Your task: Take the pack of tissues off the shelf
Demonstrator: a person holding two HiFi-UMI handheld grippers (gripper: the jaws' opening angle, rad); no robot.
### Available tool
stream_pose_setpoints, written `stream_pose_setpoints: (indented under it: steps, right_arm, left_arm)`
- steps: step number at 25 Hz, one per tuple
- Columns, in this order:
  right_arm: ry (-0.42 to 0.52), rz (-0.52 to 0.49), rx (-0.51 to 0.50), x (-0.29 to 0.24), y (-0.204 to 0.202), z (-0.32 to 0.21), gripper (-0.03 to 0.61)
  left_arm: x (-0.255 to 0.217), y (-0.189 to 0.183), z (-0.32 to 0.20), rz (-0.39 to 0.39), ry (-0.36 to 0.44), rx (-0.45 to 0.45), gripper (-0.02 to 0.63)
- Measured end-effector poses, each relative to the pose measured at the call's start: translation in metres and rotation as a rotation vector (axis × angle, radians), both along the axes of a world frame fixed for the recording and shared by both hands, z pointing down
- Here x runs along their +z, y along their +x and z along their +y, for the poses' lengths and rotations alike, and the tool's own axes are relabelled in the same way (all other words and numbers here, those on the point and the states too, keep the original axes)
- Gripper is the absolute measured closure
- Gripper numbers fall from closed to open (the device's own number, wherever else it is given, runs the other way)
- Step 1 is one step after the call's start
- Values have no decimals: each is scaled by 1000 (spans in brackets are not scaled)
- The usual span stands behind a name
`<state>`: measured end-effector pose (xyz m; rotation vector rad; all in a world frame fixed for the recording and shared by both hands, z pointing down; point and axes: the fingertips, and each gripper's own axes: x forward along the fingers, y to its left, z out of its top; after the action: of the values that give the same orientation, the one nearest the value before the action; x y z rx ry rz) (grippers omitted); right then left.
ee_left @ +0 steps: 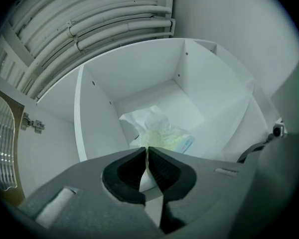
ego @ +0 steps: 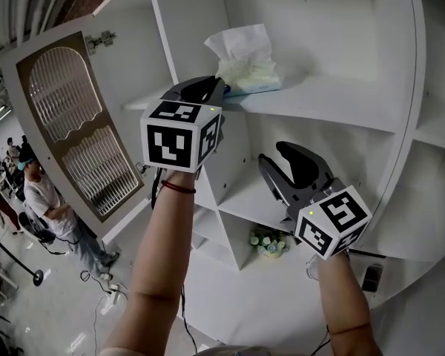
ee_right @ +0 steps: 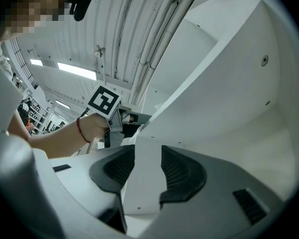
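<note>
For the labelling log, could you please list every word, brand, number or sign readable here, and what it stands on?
No text can be read.
Pale soft tissue pack: wrapper print too blurred to read.
Black-and-white marker cubes: square patterns only, no letters.

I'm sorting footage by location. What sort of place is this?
Probably a big workshop hall, not a home: exposed ceiling pipes, strip lights, and people standing about beside the cabinet.
</note>
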<state>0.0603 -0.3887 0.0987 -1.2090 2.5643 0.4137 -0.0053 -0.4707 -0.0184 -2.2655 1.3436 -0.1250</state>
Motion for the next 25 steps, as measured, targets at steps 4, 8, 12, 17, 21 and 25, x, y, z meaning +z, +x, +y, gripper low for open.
stream_pose_setpoints:
  steps: [4,8,12,17,21,25]
  right_arm:
    - [7,-3,-6,2,2,0,416]
    - [-9,-14,0,5,6,-3,416]
    - [6,-11,-16,5,4,-2,416]
    - [14,-17,-28,3,-1,1,416]
    - [18,-13,-40,4,-7,5,416]
    - [14,-17,-43,8,-10,7,416]
  left_arm:
    - [0,-3,2,33,25,-6,598]
    - [0,-6,6,65,42,0,600]
    - [-3,-12,13,109,59,9,601]
    - [-6,-20,26,160,80,32,603]
    - [-8,-29,39,205,113,47,603]
    - [-5,-35,51,245,125,69,603]
